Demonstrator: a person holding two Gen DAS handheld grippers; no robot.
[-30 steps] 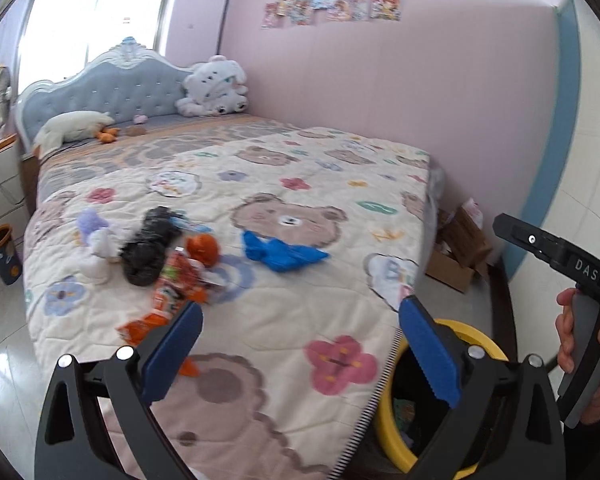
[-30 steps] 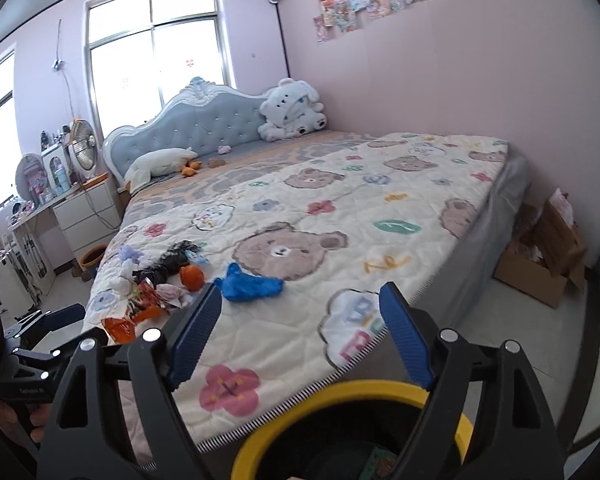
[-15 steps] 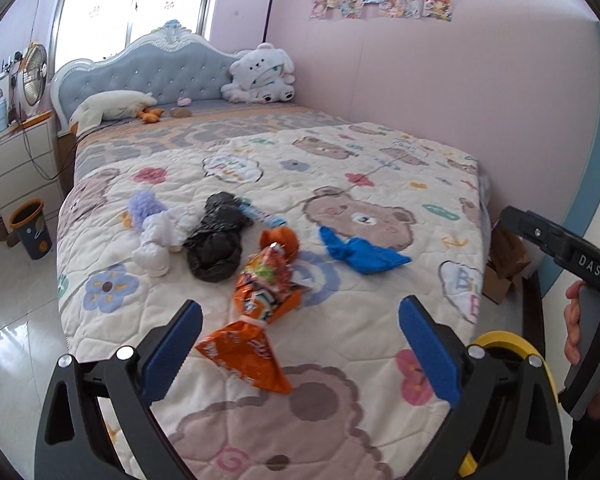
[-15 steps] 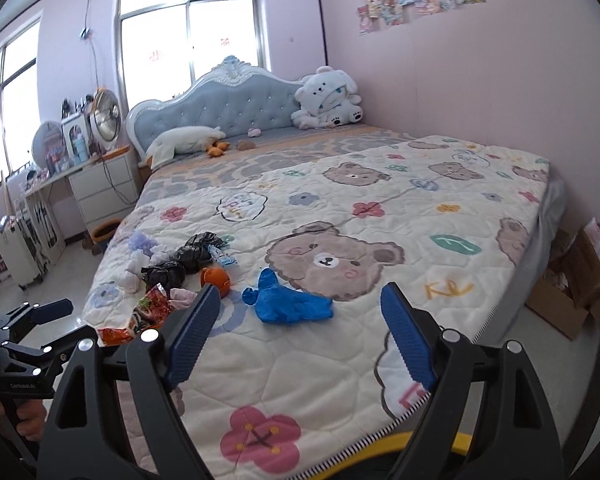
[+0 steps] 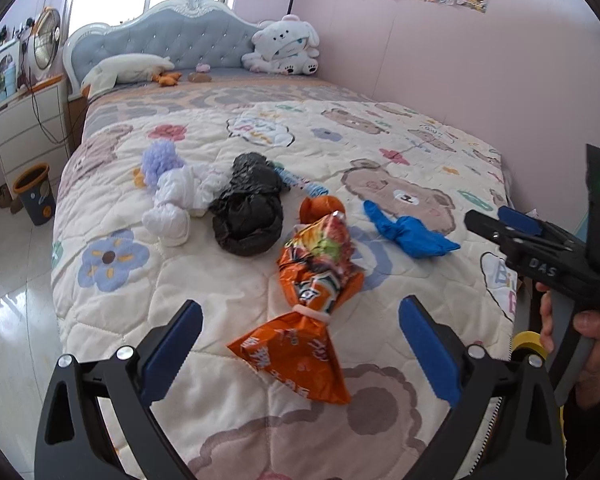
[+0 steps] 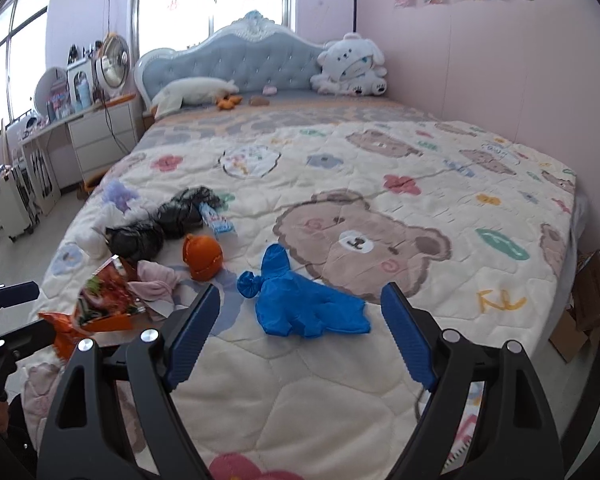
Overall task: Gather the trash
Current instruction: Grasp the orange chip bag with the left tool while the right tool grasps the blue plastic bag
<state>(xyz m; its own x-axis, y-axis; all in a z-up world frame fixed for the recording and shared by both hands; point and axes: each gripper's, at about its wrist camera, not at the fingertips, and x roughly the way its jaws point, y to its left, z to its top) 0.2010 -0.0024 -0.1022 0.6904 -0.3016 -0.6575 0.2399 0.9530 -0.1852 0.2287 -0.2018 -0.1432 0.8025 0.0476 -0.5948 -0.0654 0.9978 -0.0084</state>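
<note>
Trash lies on the bear-print quilt (image 5: 260, 432). An orange snack bag (image 5: 312, 304) lies nearest, between the open jaws of my left gripper (image 5: 300, 348), which is empty just short of it. Behind it are an orange ball-like wrapper (image 5: 320, 206), a black plastic bag (image 5: 248, 210), white crumpled bags (image 5: 176, 200) and a blue glove (image 5: 412, 232). My right gripper (image 6: 300, 332) is open and empty, just in front of the blue glove (image 6: 304, 304). The snack bag (image 6: 100, 300) and black bag (image 6: 160, 224) lie to its left.
A yellow-rimmed bin (image 5: 528, 342) peeks out at the bed's near right corner. A small dark waste bin (image 5: 34, 194) stands on the floor at left by white drawers (image 5: 24, 128). Cardboard boxes (image 6: 584, 308) sit on the floor right of the bed. Plush toys (image 6: 352, 64) lie at the headboard.
Both grippers have moved forward over the bed towards the trash. The yellow bin has dropped almost out of view. Both stayed open.
</note>
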